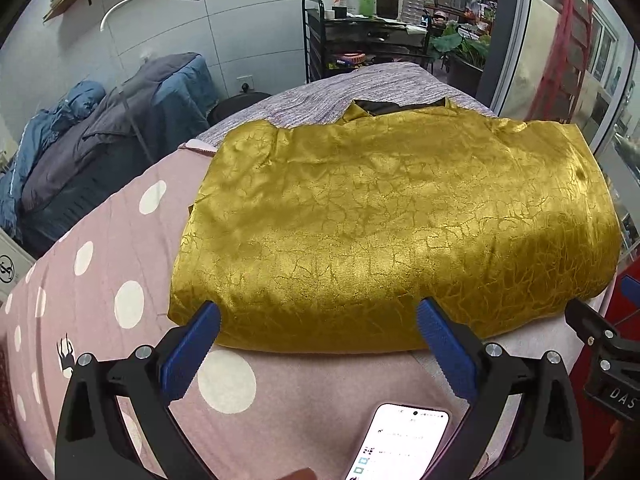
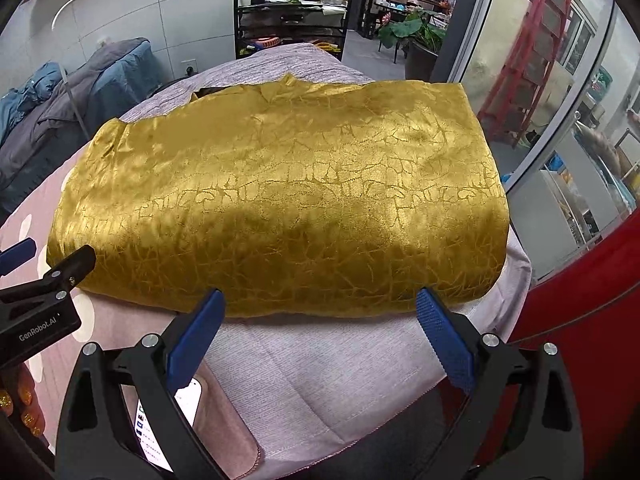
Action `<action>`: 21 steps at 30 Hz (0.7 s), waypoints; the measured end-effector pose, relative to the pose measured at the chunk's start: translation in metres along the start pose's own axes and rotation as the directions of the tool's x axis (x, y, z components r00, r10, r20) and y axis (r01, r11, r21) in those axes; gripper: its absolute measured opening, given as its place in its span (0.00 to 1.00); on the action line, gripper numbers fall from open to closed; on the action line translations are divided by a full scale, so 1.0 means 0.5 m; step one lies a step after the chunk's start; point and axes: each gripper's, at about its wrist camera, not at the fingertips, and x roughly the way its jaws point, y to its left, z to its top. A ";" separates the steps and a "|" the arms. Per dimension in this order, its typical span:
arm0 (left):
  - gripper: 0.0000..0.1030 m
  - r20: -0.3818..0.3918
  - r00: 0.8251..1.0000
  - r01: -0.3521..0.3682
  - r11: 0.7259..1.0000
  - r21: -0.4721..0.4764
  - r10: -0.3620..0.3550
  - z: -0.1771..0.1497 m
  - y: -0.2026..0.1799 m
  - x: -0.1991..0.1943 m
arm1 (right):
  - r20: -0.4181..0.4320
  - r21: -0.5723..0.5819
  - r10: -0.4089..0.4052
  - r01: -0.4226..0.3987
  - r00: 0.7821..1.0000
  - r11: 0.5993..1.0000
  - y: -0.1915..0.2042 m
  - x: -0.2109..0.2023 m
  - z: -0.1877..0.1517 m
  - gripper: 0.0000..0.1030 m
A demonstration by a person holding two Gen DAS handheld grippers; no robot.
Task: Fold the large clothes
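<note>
A shiny gold garment (image 1: 396, 224) lies folded in a wide rectangle on the bed, with a dark collar at its far edge. It also fills the right wrist view (image 2: 280, 196). My left gripper (image 1: 318, 312) is open and empty, its blue fingertips (image 1: 208, 320) at the garment's near fold toward the left. My right gripper (image 2: 320, 300) is open and empty at the near fold toward the right. Each gripper's body shows at the edge of the other's view.
The bed has a pink polka-dot sheet (image 1: 100, 280) and a lilac knit cover (image 2: 320, 368). A lit phone (image 1: 400, 440) lies near the front edge. Blue-grey bedding (image 1: 100, 140) is piled at the left. A black trolley with bottles (image 1: 360, 20) stands behind. A glass wall (image 2: 560, 120) is at the right.
</note>
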 end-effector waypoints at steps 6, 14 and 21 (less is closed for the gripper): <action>0.94 -0.004 1.000 -0.012 1.000 0.005 0.012 -0.001 -0.001 0.001 | -0.004 -0.001 0.007 -0.007 1.000 1.000 0.002 0.003 -0.001 0.92; 0.94 -0.023 1.000 -0.015 1.000 0.016 0.015 -0.007 -0.004 0.007 | -0.010 -0.010 0.008 -0.008 1.000 1.000 0.005 0.005 -0.004 0.92; 0.94 -0.038 0.998 -0.040 0.999 0.008 0.041 -0.008 0.001 0.012 | -0.014 -0.014 0.005 -0.005 1.000 1.000 0.007 0.006 -0.008 0.92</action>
